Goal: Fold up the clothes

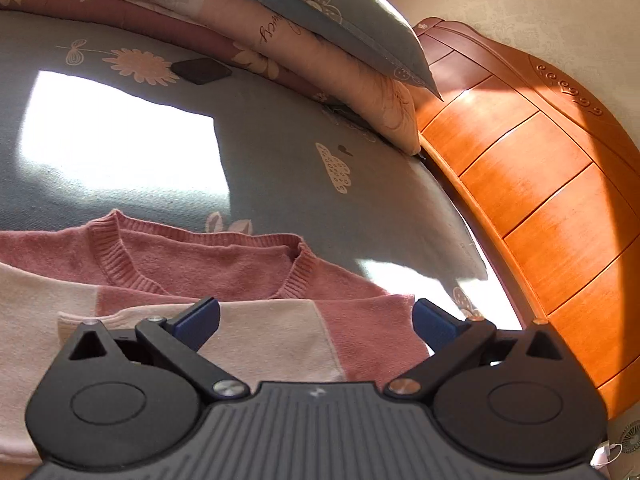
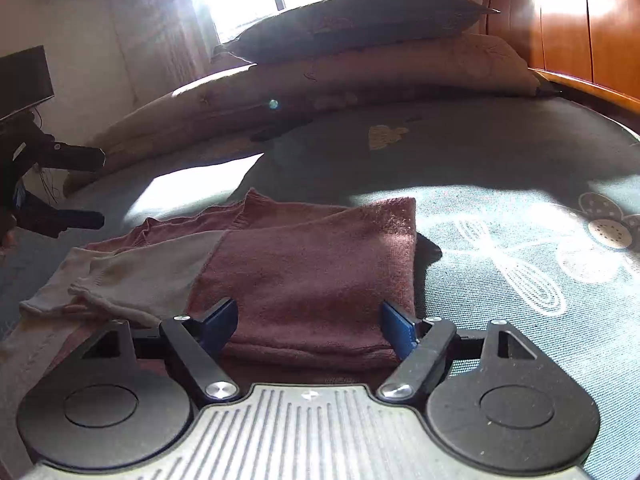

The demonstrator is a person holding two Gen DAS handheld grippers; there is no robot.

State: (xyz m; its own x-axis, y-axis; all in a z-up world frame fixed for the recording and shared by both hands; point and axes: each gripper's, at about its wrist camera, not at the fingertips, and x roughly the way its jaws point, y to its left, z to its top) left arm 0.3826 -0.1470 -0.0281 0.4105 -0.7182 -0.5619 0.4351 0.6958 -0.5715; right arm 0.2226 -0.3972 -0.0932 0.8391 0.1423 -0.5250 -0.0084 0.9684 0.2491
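A pink knitted sweater [image 1: 248, 264] with cream panels lies on the blue flowered bed sheet [image 1: 280, 160], its ribbed neckline facing away. My left gripper [image 1: 316, 320] hovers open just above the chest area with nothing pinched. In the right wrist view the sweater [image 2: 312, 264] is partly folded: a pink layer lies doubled over, and a cream sleeve [image 2: 132, 276] trails to the left. My right gripper [image 2: 310, 322] stands open, its blue pads either side of the folded near edge without pressing it. The left gripper [image 2: 92, 188] shows at the far left, open and off the cloth.
Stacked pillows [image 1: 320, 20] and a folded quilt [image 1: 120, 8] line the far side of the bed. An orange wooden headboard [image 1: 540, 180] curves along the right. A small dark flat object [image 1: 200, 70] lies on the sheet. A dark screen [image 2: 24, 76] stands at the left.
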